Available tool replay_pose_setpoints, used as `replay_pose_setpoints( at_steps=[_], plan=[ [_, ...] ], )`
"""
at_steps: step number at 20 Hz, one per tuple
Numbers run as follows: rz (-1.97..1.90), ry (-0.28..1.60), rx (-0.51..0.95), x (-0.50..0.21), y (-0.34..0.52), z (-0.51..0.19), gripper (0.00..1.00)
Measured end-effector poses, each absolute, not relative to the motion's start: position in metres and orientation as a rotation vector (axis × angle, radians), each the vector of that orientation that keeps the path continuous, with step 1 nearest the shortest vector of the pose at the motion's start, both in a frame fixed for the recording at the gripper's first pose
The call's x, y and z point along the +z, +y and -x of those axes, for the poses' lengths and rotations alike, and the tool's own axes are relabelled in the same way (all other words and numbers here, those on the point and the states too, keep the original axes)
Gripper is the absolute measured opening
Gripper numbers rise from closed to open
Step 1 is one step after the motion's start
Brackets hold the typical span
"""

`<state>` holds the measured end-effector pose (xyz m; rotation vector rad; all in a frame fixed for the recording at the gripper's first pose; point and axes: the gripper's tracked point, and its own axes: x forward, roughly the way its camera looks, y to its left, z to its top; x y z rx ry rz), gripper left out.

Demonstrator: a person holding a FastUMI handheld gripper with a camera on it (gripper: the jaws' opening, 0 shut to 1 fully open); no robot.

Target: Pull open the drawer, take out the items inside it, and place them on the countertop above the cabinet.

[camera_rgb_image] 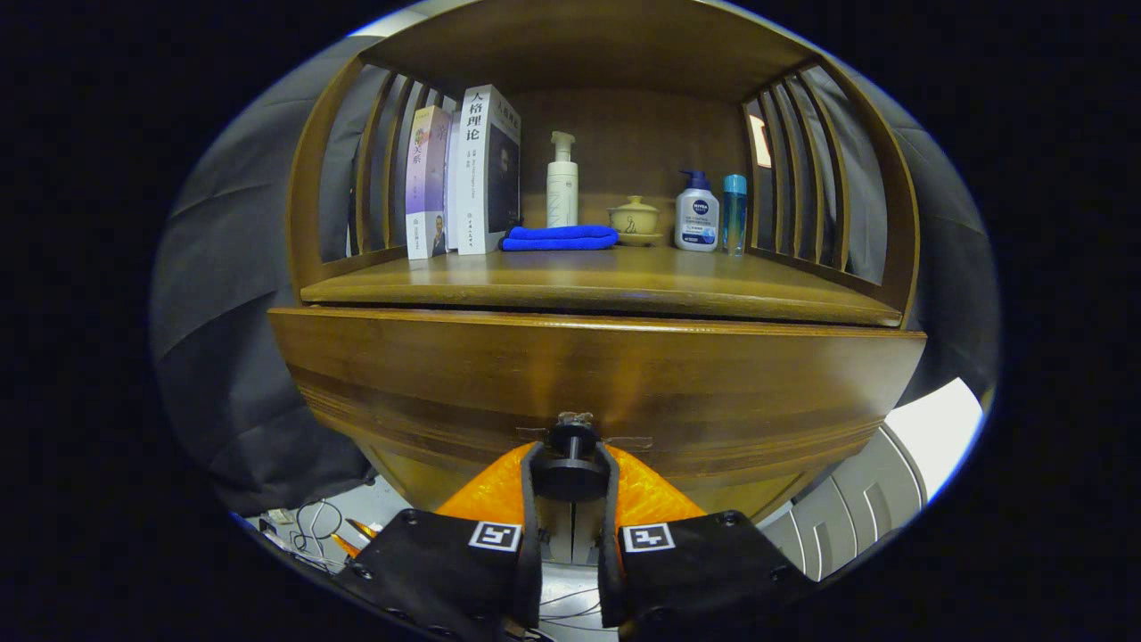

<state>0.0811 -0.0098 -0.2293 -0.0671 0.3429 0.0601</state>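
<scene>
The wooden cabinet's drawer front (588,374) stretches wide just ahead of me, below the countertop (606,278). Its dark round knob (570,473) sits low in the middle of the front. My gripper (570,456) is shut on that knob, one finger (529,499) pressing each side. The top edge of the drawer front stands slightly forward of the countertop's lip. The drawer's inside is hidden from me.
On the countertop, under a slatted hutch, stand books (472,169), a white pump bottle (562,183), a folded blue cloth (559,237), a lidded tea bowl (634,219), a white lotion bottle (696,214) and a slim blue bottle (734,212). Cables (312,526) lie on the floor to the left.
</scene>
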Motion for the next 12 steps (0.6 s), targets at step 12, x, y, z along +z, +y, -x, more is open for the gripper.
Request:
replay_pose_setpoints(
  at_steps=[12],
  plan=[
    [0.096,0.369,0.095,-0.232,-0.009,-0.039,0.27]
  ],
)
